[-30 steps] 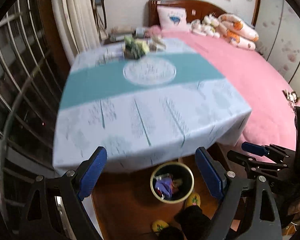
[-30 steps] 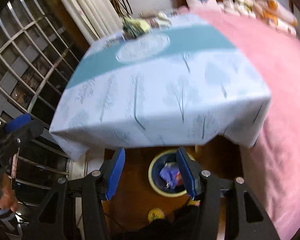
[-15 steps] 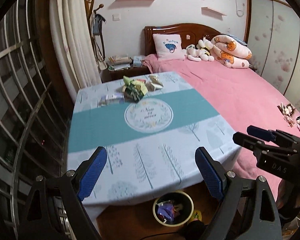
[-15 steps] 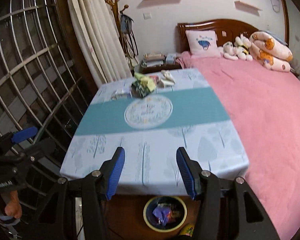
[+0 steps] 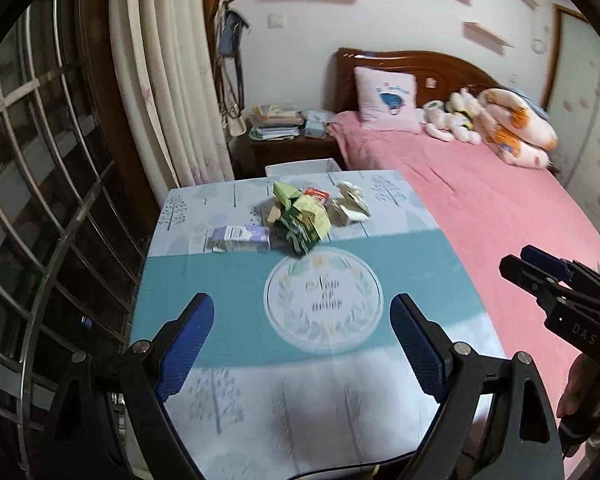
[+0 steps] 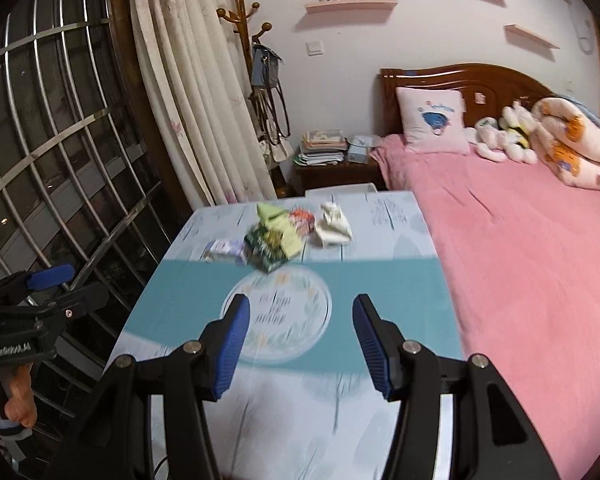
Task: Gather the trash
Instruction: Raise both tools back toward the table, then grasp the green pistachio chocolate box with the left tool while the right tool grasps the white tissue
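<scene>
Left wrist: trash pile (image 5: 300, 216) on tablecloth (image 5: 228, 280) beside bed (image 5: 480, 200).

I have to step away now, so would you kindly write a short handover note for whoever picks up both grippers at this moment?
Left gripper: open, empty, above the near half of the table.
Right gripper: open, empty, also short of the trash.
Trash, all at the table's far end: purple-and-white carton on the left, green and yellow wrappers in the middle with a red-and-white packet behind, crumpled white paper on the right.
Done: nothing visibly picked from this pile.
Left: grasp every piece and bin it; no bin is in view now.
</scene>
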Tool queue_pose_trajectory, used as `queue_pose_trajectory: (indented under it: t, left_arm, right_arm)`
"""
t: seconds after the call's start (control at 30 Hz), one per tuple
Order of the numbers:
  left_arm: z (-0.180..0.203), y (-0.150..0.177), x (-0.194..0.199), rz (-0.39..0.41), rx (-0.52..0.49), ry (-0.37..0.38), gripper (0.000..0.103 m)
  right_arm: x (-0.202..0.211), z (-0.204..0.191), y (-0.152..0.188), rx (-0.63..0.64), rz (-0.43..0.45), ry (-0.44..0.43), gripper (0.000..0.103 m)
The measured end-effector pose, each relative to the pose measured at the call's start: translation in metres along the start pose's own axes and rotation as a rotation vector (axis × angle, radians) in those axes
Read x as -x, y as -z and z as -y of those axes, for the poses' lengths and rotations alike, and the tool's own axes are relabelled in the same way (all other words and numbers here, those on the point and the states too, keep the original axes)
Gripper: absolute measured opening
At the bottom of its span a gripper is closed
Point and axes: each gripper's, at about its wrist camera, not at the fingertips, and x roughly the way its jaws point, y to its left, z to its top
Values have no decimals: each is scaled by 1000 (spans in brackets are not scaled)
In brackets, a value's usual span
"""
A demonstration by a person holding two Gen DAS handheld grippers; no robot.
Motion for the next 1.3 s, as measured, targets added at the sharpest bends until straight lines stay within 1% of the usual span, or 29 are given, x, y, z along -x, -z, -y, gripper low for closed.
queue_pose_trajectory:
  t: [0.1, 0.2, 0.37, 0.5, 0.6, 0.73, 0.8, 0.83, 0.87, 0.93, 1.1, 1.2, 1.3]
  left_arm:
    - [11, -40, -53, -66, 16, -18, 89]
    - [23, -70, -103, -118, 8, -12, 89]
    - [32, -103, -184, -199, 7, -50, 89]
    - [29, -118, -238, -249, 27, -70, 89]
    - [25, -120, -266, -279, 23, -89, 89]
    - [15, -119, -304, -339, 40, -89, 89]
    - [12, -117, -316, -364, 47, -80, 89]
    - [10, -115, -324, -380, 52, -82, 89]
    - [9, -114, -331, -393, 55, -77, 89]
    - [7, -112, -342, -418, 58, -74, 89]
    - [4, -109, -360, -457, 53, -69, 89]
    - [3, -107, -371, -481, 53, -49, 89]
    - [3, -105, -381, -496, 42, -60, 89]
  right_arm:
    - [-45, 30, -30, -7, -48, -26, 54]
    - [-91, 59, -53, -6, -95, -59, 54]
    - [-168, 88, -82, 27, -163, -100, 54]
    - [-226, 95, -92, 48, -215, -134, 54]
    - [-261, 92, -94, 68, -251, -157, 54]
    - [-299, 82, -95, 100, -289, -182, 54]
    - [-314, 78, -95, 113, -303, -184, 58]
    - [-321, 76, -94, 117, -310, -186, 64]
    - [-327, 74, -93, 120, -316, -187, 67]
    - [-338, 71, -92, 133, -323, -181, 68]
    - [-360, 71, -89, 162, -331, -124, 68]
    - [-371, 80, -87, 135, -348, -139, 68]
    - [-377, 89, -84, 103, -352, -178, 66]
